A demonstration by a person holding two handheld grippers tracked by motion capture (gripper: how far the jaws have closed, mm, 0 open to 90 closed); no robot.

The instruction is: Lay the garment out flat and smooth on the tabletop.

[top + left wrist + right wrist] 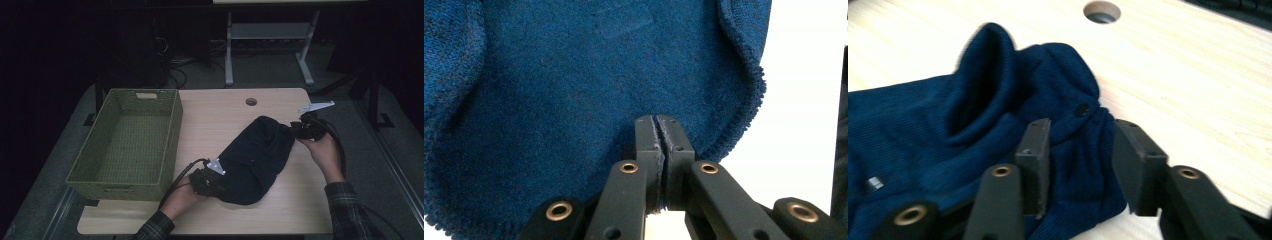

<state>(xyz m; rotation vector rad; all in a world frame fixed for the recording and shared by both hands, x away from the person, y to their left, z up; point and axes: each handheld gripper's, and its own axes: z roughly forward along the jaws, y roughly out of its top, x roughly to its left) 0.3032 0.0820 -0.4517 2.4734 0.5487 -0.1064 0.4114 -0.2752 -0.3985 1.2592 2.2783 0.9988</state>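
A dark blue knitted garment (260, 155) lies bunched on the light wooden table (220, 110), running from near front centre toward the right. My left gripper (216, 184) is at its near-left end. In the left gripper view the jaws (658, 122) are pressed together on the hem of the blue cloth (574, 75). My right gripper (296, 129) is at the garment's far-right end. In the right gripper view it (1082, 127) stands open, with its jaws on either side of a gathered part of the garment (923, 125) that carries a small dark button (1081, 109).
A green woven basket (172, 125) with nothing in it stands on the table's left side, close to the garment. A round cable hole (251, 101) is at the table's far edge. A white table frame (229, 50) stands on the floor behind.
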